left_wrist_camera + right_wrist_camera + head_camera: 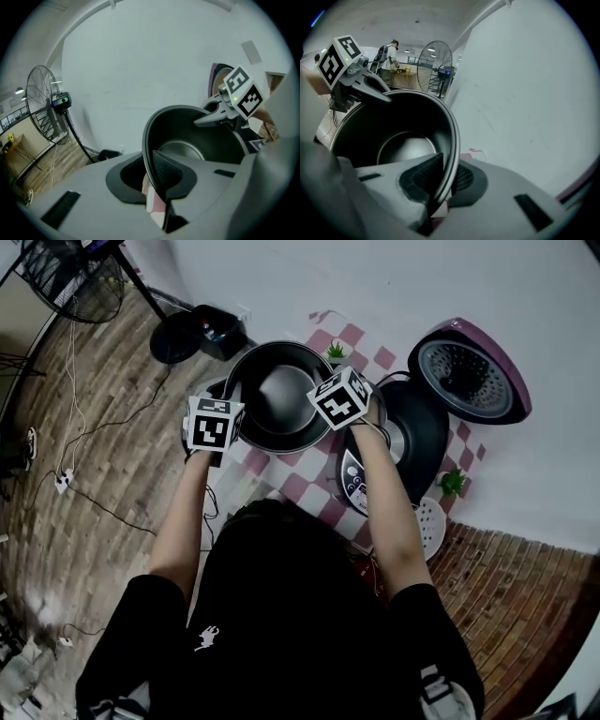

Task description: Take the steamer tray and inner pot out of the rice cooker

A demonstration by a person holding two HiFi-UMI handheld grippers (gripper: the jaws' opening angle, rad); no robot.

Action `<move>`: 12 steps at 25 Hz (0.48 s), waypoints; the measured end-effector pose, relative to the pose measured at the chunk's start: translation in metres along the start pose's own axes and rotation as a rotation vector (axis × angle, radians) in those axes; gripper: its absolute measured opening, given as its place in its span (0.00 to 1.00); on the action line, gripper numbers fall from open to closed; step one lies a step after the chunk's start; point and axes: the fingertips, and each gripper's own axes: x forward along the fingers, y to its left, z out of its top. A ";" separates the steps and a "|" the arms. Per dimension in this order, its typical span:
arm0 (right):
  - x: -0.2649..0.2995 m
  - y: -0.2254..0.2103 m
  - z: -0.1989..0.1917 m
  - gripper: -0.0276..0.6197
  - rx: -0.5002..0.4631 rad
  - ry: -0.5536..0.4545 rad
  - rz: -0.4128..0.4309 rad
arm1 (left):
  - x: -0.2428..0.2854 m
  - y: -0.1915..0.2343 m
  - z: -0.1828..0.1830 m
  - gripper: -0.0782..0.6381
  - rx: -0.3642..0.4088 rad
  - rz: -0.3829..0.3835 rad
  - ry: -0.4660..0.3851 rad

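Clamping onto the rim of the inner pot [197, 140], the left gripper [154, 173] is pinching the thin metal edge between its two dark pads, jaws nearly together. The right gripper [440, 180] is doing the same on the opposite rim, also closed on the pot wall. In the head view the pot is sitting at upper centre of the frame, mouth up and empty, hanging between the two grippers over the red-and-white checkered mat [300, 488]. Whether its base is touching the mat is not showing in any view. The rice cooker [417, 442] is standing just right of the pot with its cavity bare and its purple lid [469, 381] tipped open at upper right. The white perforated steamer tray [431, 526] is lying lower right of the cooker, already out. Judging from this, the step in hand is placing the pot on the mat, and the task is nearly finishing. Doing it well is meaning keeping both grips level so the rim is not twisting in the pads, bringing the base down flat and clear of the cooker body, and releasing both sides only once the pot is resting on its own.
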 end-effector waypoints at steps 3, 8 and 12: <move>0.013 0.010 -0.001 0.08 -0.049 0.020 0.041 | 0.001 0.002 -0.019 0.17 -0.037 0.023 0.028; 0.032 0.023 -0.003 0.09 -0.125 0.048 0.101 | 0.004 0.005 -0.041 0.17 -0.107 0.056 0.058; 0.043 0.034 -0.002 0.09 -0.195 0.065 0.148 | 0.004 0.004 -0.062 0.17 -0.191 0.075 0.070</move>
